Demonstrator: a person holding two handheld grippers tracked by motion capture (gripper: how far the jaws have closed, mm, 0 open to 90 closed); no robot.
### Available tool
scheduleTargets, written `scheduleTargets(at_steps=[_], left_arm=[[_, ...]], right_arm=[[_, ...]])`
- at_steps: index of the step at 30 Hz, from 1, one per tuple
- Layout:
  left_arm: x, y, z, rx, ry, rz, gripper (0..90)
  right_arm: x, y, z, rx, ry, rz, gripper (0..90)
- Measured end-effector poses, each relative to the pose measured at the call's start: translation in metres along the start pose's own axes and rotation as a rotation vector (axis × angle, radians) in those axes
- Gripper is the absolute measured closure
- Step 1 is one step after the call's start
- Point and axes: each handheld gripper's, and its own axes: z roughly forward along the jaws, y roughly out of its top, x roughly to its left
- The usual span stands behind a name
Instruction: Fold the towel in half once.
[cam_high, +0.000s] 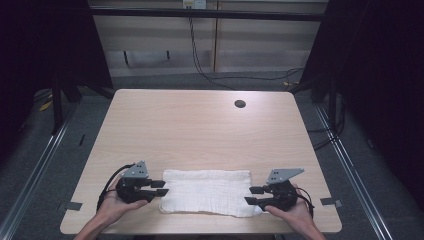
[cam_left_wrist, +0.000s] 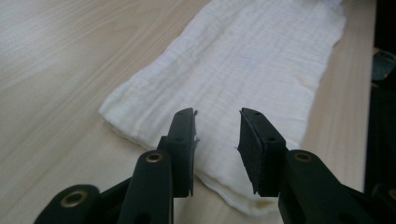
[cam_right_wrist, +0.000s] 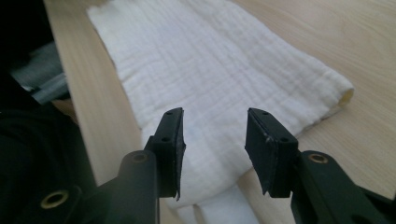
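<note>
Lying folded, white cloth (cam_high: 207, 192) sits between left gripper (cam_high: 159, 188) and right gripper (cam_high: 256, 195), jaws apart.

The left tool (cam_left_wrist: 217, 140) points along a folded white cloth (cam_left_wrist: 243, 70) lying flat on the light wooden counter (cam_left_wrist: 60, 60), its two black jaws parted with cloth visible in the gap between them. The cloth's near end lies beneath the jaw tips, and its length runs away toward the upper right.
</note>
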Motion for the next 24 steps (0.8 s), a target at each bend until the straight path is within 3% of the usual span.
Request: scheduleTargets(at_steps=[4,9,13,15,17,19,22,24], left_arm=[[0.008,0.008,0.015,0.049,-0.021,0.014,67.0],[0.016,0.019,0.026,0.062,0.008,0.02,71.0],[0.027,0.022,0.033,0.046,0.033,-0.012,69.3],[0.028,0.023,0.034,0.051,0.047,-0.011,65.2],[0.029,0.022,0.035,0.037,0.034,-0.02,61.3],[0.028,0.02,0.036,0.049,0.056,-0.014,61.3],[0.028,0.018,0.04,0.075,0.053,-0.004,61.0],[0.028,0.018,0.044,0.089,0.053,0.004,60.4]], right_arm=[[0.004,0.006,0.018,0.053,-0.014,-0.044,54.5],[0.006,0.018,0.035,0.074,0.003,-0.074,55.9],[0.009,0.031,0.051,0.096,0.015,-0.098,55.4],[0.013,0.036,0.058,0.096,0.004,-0.113,53.8],[0.017,0.038,0.063,0.101,0.017,-0.121,53.1],[0.021,0.039,0.069,0.117,0.01,-0.15,52.6],[0.025,0.038,0.076,0.131,0.009,-0.174,52.1],[0.031,0.037,0.078,0.148,-0.024,-0.206,53.3]])
